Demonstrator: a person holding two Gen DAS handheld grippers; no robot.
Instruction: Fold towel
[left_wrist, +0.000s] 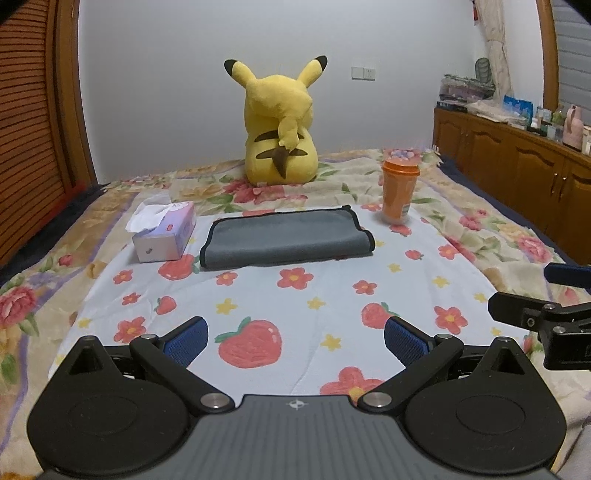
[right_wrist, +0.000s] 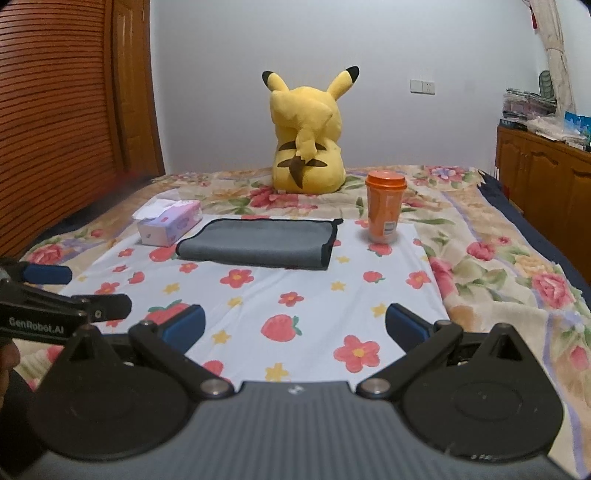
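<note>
Towel: grey folded cloth with black edging, lying flat at frame centre on the white sheet, well beyond both grippers, touched by neither.
Surface: white sheet printed with strawberries and flowers, spread over a cream floral blanket covering the bed.
Beside the towel: lilac tissue box with white tissue sticking out just left; orange lidded plastic cup upright to the right, near but apart.
Behind: yellow plush toy with black-tipped ears, seated back to the cameras, centre top.
Room: pale grey wall; slatted wooden door at left edge; wooden cabinets at right, cluttered top, items too small to name.
Left gripper: blue-padded fingers spread wide, nothing between them.
Right gripper: likewise wide apart, holding nothing.
Cut off: towel's right edge layers hard to count.
View difference: right wrist view alone shows lettering on the neighbouring gripper at lower left; left wrist view shows more of the cabinets.
</note>
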